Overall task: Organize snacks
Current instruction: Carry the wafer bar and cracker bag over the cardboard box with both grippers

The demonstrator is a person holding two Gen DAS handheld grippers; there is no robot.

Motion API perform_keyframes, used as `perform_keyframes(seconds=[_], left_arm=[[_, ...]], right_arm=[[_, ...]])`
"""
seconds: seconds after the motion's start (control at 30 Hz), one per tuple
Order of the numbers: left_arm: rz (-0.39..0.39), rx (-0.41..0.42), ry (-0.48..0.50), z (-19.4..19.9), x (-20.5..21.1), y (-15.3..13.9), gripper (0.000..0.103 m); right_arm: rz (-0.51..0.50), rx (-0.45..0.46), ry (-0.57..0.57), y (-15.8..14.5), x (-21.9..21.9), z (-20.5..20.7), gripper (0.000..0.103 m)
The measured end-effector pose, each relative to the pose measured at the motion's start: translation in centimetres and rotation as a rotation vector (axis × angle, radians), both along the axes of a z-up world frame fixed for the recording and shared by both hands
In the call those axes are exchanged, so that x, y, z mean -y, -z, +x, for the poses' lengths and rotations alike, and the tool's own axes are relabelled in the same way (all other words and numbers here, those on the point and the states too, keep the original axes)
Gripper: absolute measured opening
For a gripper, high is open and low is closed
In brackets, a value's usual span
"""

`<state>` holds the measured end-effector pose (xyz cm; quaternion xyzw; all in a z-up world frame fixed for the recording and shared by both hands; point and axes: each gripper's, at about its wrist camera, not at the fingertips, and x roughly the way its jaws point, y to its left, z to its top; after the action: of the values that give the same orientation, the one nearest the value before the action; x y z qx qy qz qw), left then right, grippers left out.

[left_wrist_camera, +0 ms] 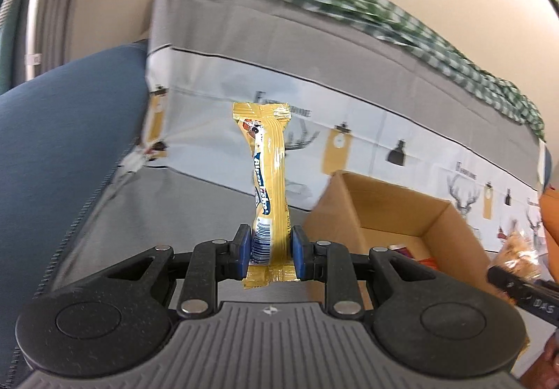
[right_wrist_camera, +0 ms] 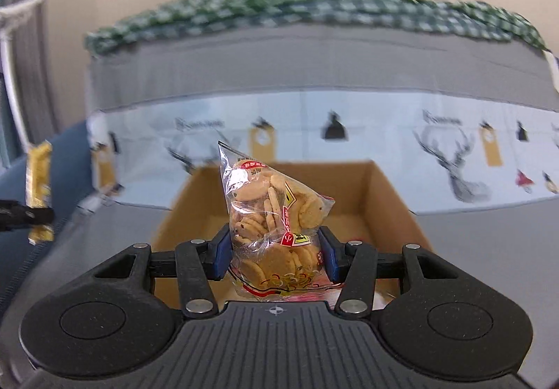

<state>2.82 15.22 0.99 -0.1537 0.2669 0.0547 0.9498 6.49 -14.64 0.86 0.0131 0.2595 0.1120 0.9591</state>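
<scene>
Above the open cardboard box (right_wrist_camera: 380, 193), both grippers carry snacks.
Box contents are mostly hidden and the backdrop blurs; left gripper (left_wrist_camera: 271, 251) pinches a yellow snack bar (left_wrist_camera: 269, 179) upright toward 12 o'clock, right gripper (right_wrist_camera: 276, 258) clamps a clear cookie bag (right_wrist_camera: 276, 211), both angled downward.

Yellow snack bar (left_wrist_camera: 267, 186), upright, clamped at lower end. Clear cookie bag (right_wrist_camera: 276, 225), upright, above open cardboard box (right_wrist_camera: 387, 190).
</scene>
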Motion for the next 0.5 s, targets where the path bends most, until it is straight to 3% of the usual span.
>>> perform_keyframes(seconds=[0.2,0.5], left_arm=[[0.025,0.044,0.099,1.1,4.3,-0.1,0.026],[0.073,0.122,0.255,1.8,10.7,0.0,0.026]], right_arm=[[0.024,-0.085,0.079,0.8,2.1,1.3,0.052],[-0.020,-0.107,0.100,1.1,3.1,1.7,0.052]])
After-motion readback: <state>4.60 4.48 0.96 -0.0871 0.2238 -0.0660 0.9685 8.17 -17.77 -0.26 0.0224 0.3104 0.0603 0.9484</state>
